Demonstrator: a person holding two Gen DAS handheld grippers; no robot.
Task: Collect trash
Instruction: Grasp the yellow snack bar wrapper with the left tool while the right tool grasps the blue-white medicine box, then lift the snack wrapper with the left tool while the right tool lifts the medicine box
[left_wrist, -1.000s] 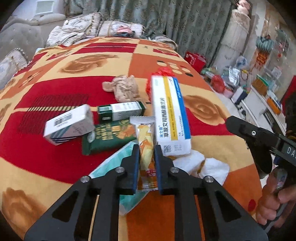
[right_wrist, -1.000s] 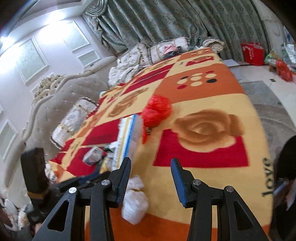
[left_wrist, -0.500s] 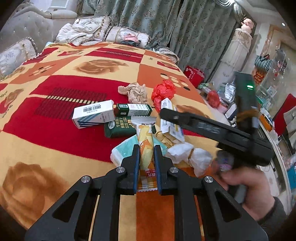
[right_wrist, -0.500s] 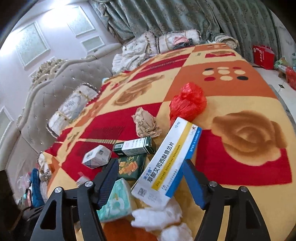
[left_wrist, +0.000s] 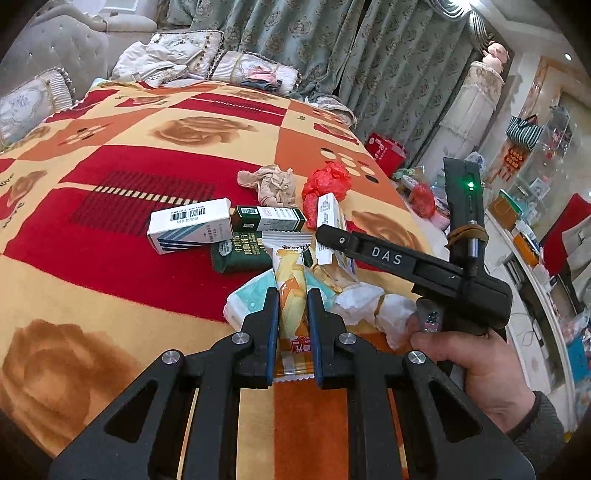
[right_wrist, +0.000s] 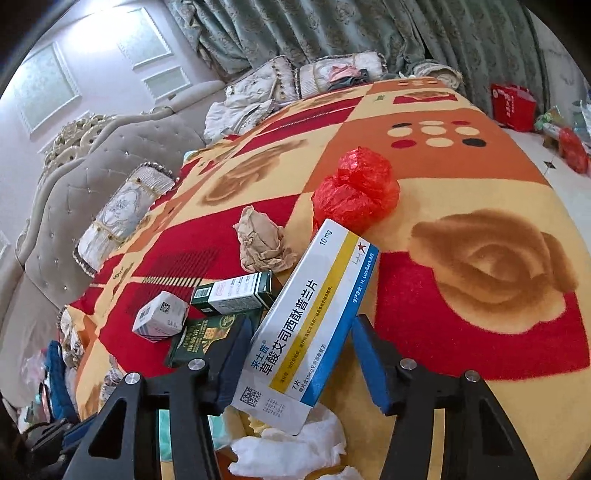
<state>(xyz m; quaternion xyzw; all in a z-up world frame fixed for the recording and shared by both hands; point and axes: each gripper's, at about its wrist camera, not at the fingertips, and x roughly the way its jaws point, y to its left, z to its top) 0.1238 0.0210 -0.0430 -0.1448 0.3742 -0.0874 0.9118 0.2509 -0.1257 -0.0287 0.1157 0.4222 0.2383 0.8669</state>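
While the left claw (left_wrist: 290, 325) pinches an orange-and-yellow plastic snack wrapper (left_wrist: 291, 291), the right claw (right_wrist: 299, 360) straddles a long white, yellow and blue medicine carton (right_wrist: 308, 328).

Both sit among trash piled on a red, orange and yellow patterned bed blanket (left_wrist: 110, 280). The right claw's blue pads are spread either side of the carton; whether they touch it I cannot tell. Nearby lie a crumpled red plastic bag (right_wrist: 356, 192), a wadded beige paper (right_wrist: 262, 243), a dark green box (left_wrist: 269, 218), a white barcode box (left_wrist: 190, 225) and white tissues (right_wrist: 295, 446).
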